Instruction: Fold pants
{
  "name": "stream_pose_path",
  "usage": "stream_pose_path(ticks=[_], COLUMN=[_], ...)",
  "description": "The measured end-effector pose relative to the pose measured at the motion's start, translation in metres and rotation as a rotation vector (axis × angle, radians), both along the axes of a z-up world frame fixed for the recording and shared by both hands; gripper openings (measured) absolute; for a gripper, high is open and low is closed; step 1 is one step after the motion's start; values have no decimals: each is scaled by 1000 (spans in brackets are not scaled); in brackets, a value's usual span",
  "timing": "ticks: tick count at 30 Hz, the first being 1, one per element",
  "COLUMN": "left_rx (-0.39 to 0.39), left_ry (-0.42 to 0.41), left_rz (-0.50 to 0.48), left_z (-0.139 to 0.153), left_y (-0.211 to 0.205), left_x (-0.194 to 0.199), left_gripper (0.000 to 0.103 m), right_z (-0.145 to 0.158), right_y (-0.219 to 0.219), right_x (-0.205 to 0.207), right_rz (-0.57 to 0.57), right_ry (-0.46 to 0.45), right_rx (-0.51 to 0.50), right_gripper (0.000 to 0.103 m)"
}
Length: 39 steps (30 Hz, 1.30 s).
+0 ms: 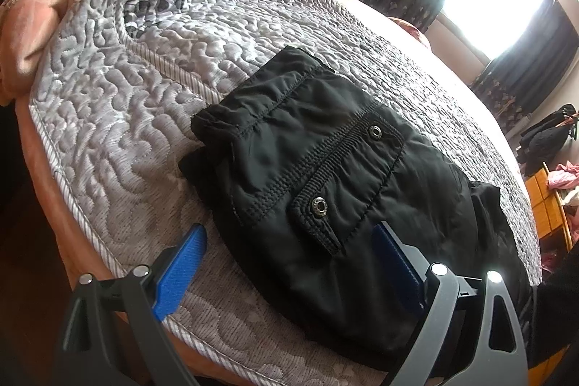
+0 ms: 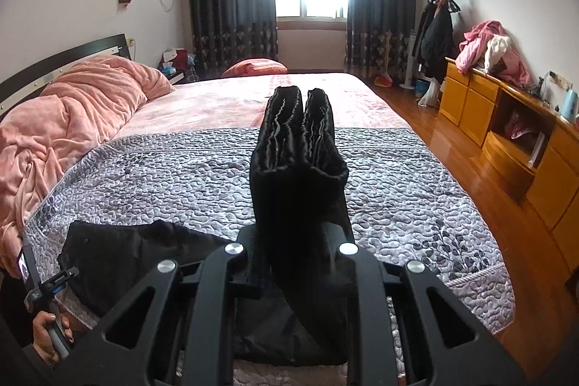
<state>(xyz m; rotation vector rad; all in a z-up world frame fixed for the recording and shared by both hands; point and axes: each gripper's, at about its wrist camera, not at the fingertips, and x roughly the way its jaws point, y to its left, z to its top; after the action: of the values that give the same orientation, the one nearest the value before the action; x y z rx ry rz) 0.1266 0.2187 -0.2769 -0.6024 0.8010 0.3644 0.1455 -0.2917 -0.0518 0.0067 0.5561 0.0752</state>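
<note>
Through the left wrist camera I am looking down on the pants (image 1: 325, 190), lying folded on the grey quilt (image 1: 119, 118) near the bed's edge, waistband and snaps facing up. My left gripper (image 1: 289, 263) is hovering with its blue fingers (image 1: 177, 274) wide apart, straddling the near edge and pinching nothing. The fabric is looking thin, slick and limp, so I judge it light and liable to slide. Through the right wrist camera, my right gripper (image 2: 293, 241) is clamping the doubled legs of the pants (image 2: 298, 169), whose cuffs are standing up ahead of the fingers. I am judging the stitched waistband and bunched hems as the surest places to grip.
</note>
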Motion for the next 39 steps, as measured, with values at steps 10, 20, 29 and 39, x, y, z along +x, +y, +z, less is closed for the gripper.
stream_pose_path(ticks=[10, 20, 29, 39], left_rx=[-3, -22, -43, -62], left_ry=[3, -8, -22, -33], left_rz=[-1, 3, 10, 14], left_z=[-1, -4, -4, -4], left_y=[2, 6, 9, 14], left_x=[1, 0, -6, -9], left_gripper=[93, 93, 93, 93], right_z=[-8, -17, -24, -40], right_y=[29, 53, 75, 103], right_x=[9, 18, 20, 20], right_rz=[54, 90, 106, 123], right_ry=[16, 43, 60, 83], right_rx=[-47, -86, -150, -244], right_gripper=[17, 17, 17, 17])
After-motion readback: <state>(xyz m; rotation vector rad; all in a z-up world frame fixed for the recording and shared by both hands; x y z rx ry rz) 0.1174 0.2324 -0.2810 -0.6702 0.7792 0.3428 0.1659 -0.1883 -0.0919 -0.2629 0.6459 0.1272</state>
